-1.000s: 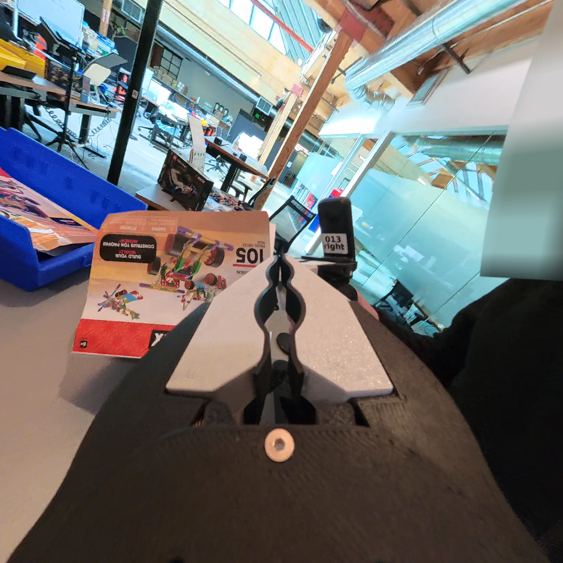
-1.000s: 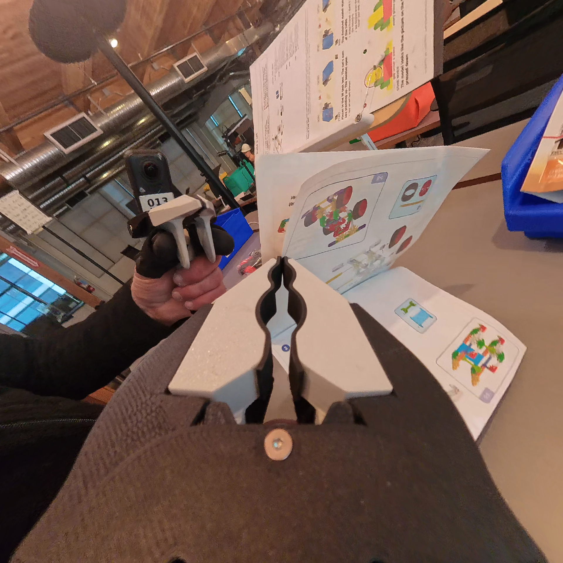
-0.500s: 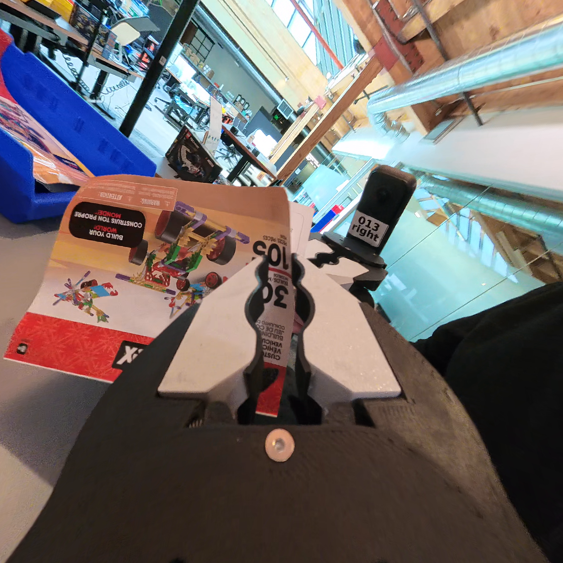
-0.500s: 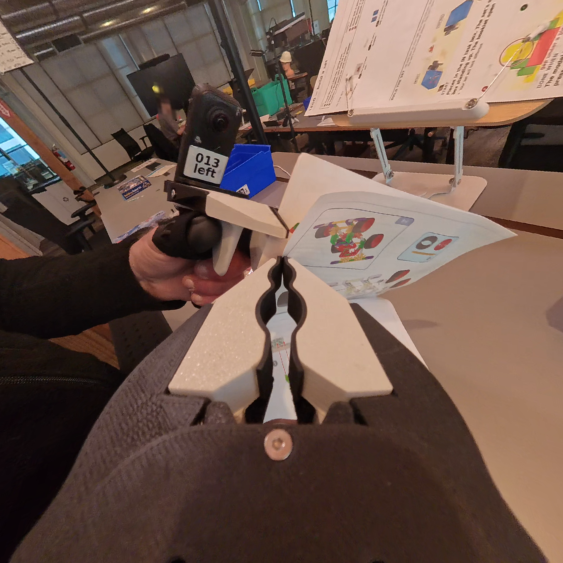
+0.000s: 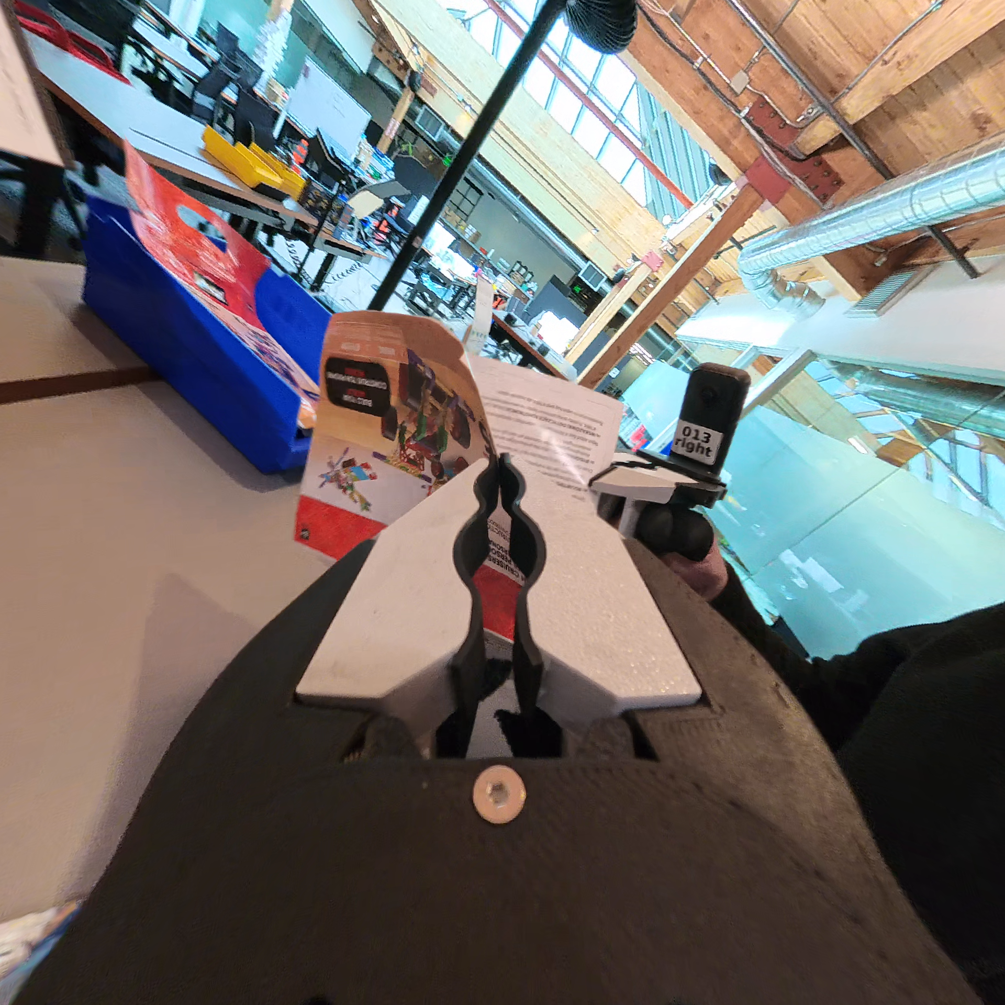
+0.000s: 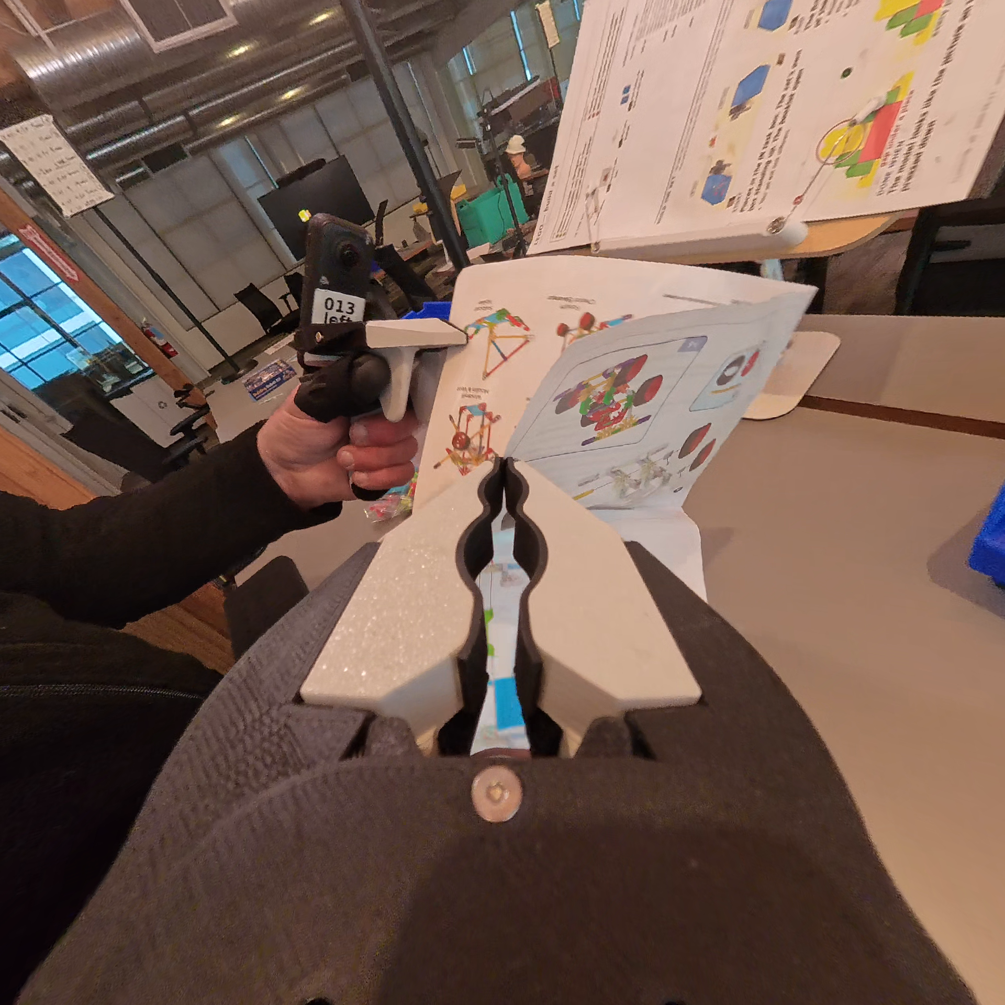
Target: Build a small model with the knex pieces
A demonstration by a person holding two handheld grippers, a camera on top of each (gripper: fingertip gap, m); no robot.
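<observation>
Left wrist view shows the left gripper [image 5: 499, 462] with its two white fingers pressed together at the tips, pinching the cover sheet of an instruction booklet [image 5: 391, 435]; a strip of the red and printed cover shows in the gap between the fingers. The cover stands nearly upright above the grey table [image 5: 109, 544], curled at its upper edge, and a white text page [image 5: 549, 429] fans out behind it to the right. Just right of that page is the right gripper [image 5: 595, 481], a black camera with a white label mounted on top, held by a hand [image 5: 699, 571] in a dark sleeve. To the left, a blue plastic bin [image 5: 206, 353] sits on the table with a red and colourful carton [image 5: 179, 228] leaning out of it.

Right wrist view shows the right gripper [image 6: 503, 465] likewise clamped shut at the tips, with a pale illustrated page edge running down between its fingers. The booklet [image 6: 625, 391] is spread open in the air above the table [image 6: 843, 544], its pages printed with pictures of colourful rod-and-wheel models. The left gripper [image 6: 462, 340] nips the far page near its upper left edge, gripped by a hand [image 6: 326, 451] in a black sleeve. Behind the booklet, a white stand [image 6: 783, 370] carries a large printed sheet [image 6: 761, 119]. A corner of the blue bin [image 6: 992, 544] shows at the right edge.
</observation>
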